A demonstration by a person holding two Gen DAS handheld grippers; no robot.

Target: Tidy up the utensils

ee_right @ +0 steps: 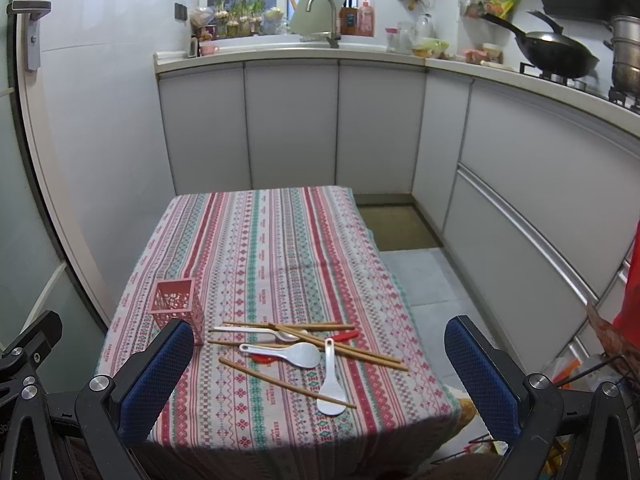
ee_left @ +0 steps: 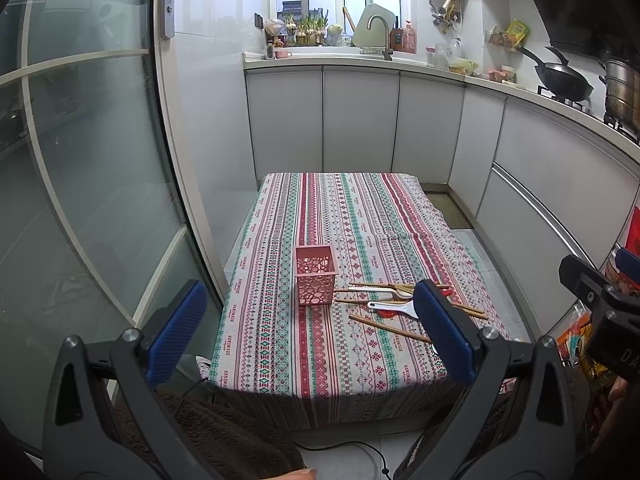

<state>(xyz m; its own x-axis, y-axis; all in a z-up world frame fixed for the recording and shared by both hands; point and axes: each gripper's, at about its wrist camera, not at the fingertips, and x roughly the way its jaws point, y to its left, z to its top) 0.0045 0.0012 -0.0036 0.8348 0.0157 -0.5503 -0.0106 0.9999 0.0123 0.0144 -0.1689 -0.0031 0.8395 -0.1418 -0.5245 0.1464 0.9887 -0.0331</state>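
Note:
A pink perforated holder (ee_left: 315, 275) stands upright on the patterned tablecloth (ee_left: 320, 216); it also shows in the right wrist view (ee_right: 177, 304). To its right lies a loose pile of wooden chopsticks (ee_right: 312, 346), white spoons (ee_right: 332, 380), a metal spoon (ee_right: 256, 331) and a red spoon (ee_right: 346, 335). The pile shows in the left wrist view as well (ee_left: 390, 300). My left gripper (ee_left: 310, 332) is open and empty, held before the table's near edge. My right gripper (ee_right: 320, 376) is open and empty, also short of the table.
White cabinets (ee_left: 360, 120) run behind and right of the table. The counter holds a sink tap (ee_left: 380, 36), a wok (ee_left: 564, 78) and a pot (ee_left: 622, 92). A glass door (ee_left: 80, 160) stands on the left. The floor strip (ee_right: 424, 280) lies right of the table.

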